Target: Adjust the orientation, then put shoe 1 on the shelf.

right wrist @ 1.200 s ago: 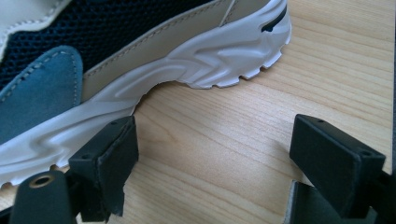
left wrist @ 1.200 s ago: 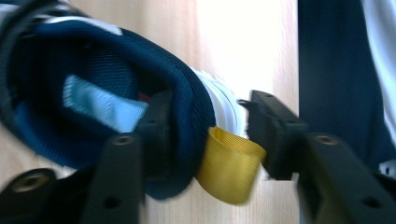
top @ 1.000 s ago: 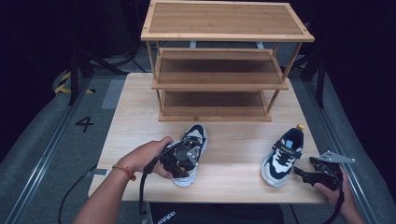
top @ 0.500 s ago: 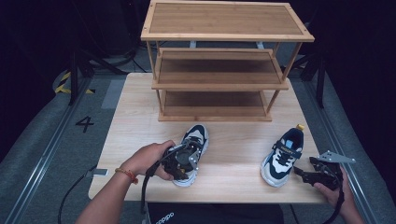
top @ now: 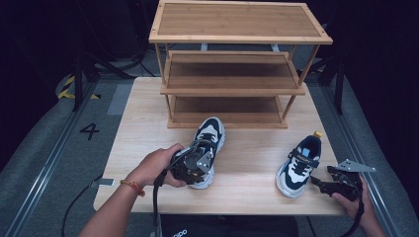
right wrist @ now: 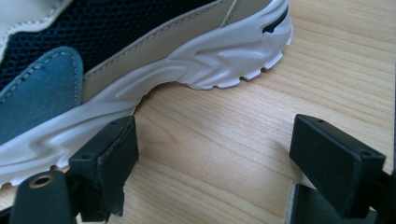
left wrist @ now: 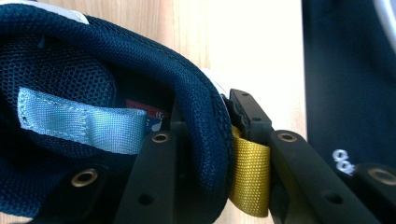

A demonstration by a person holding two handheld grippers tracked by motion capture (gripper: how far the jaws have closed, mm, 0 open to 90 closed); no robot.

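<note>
A navy, white and beige sneaker (top: 211, 134) lies mid-table with its toe toward the rack. My left gripper (top: 198, 168) is at its heel. In the left gripper view one jaw sits inside the sneaker (left wrist: 70, 70) and the other outside by the yellow pull tab (left wrist: 250, 177). The jaws of my left gripper (left wrist: 205, 126) have just been closing and now pinch the padded heel collar. The matching sneaker (top: 299, 163) lies at the right. My right gripper (top: 321, 183) stands open beside it on the table, its jaws (right wrist: 219, 144) empty and one pad close to the white sole (right wrist: 140, 93).
A three-tier wooden shoe rack (top: 237, 84) with bare shelves stands at the back of the wooden table (top: 148, 128). Dark floor surrounds the table. A cable trails from each gripper off the near edge.
The left sneaker and the left gripper at its heel have shifted a little toward the rack. The right hand and its gripper have stayed put.
</note>
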